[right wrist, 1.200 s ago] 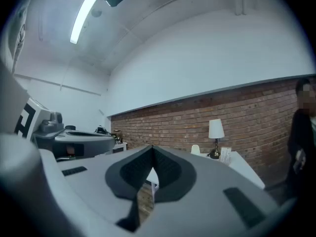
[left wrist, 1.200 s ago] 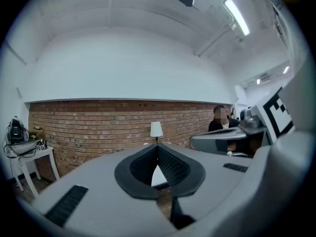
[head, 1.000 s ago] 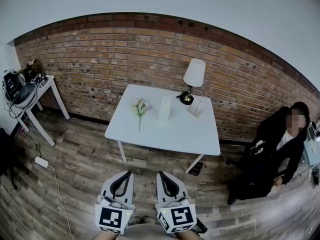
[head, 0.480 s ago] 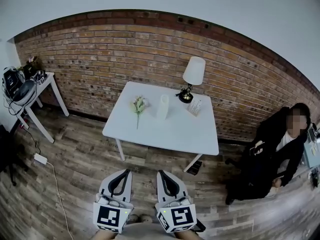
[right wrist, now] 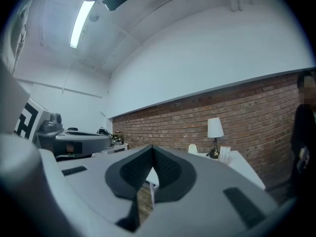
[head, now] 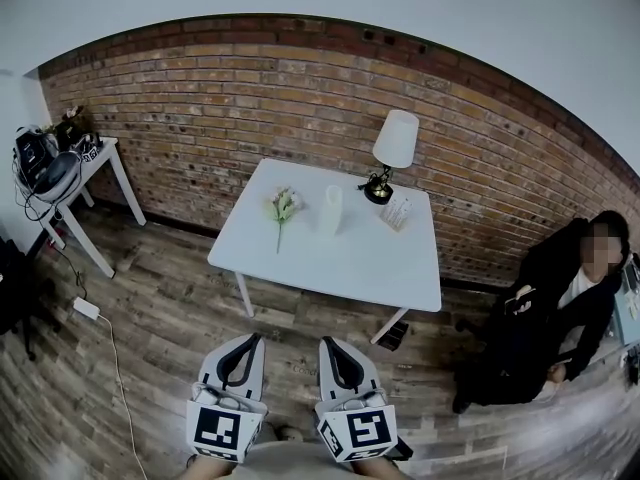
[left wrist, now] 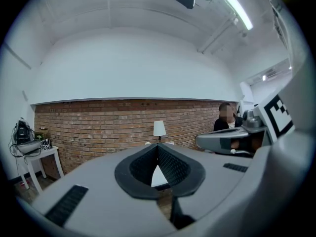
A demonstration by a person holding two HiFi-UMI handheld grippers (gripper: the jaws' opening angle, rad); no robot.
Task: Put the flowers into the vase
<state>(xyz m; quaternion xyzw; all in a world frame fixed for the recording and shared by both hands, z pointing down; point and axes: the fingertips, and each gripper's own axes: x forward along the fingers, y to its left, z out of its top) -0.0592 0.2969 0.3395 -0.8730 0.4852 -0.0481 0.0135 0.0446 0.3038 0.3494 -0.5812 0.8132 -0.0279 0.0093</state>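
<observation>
The left hand-held gripper (head: 256,341) and right hand-held gripper (head: 326,343) are closed and empty. Flowers (head: 284,208) lie beside the vase (head: 332,210), near the bench's (head: 340,263) far edge.

Wall (head: 250,98): rough, matt red-brown brick with pale mortar lines.
Floor (head: 150,318): grey-brown wood-grain planks with a faint sheen.
Counter (head: 340,263): smooth, matt white top and white legs.
Vase (head: 332,210): smooth, opaque white; whether it is ceramic or plastic cannot be told.
Flowers (head: 284,206): soft pale blooms on a thin green stem; too small to tell real from artificial.
Lamp (head: 395,140): matt white shade that looks like cloth; dark glossy base with a metallic glint.
Left tool (head: 252,340): smooth, matt light-grey plastic shell.
Right tool (head: 326,342): the same matt grey plastic.
Pads (left wrist: 173,167): black, finely ribbed, matt, rubbery-looking.
Coat (head: 530,318): dark matt cloth on the seated person.
</observation>
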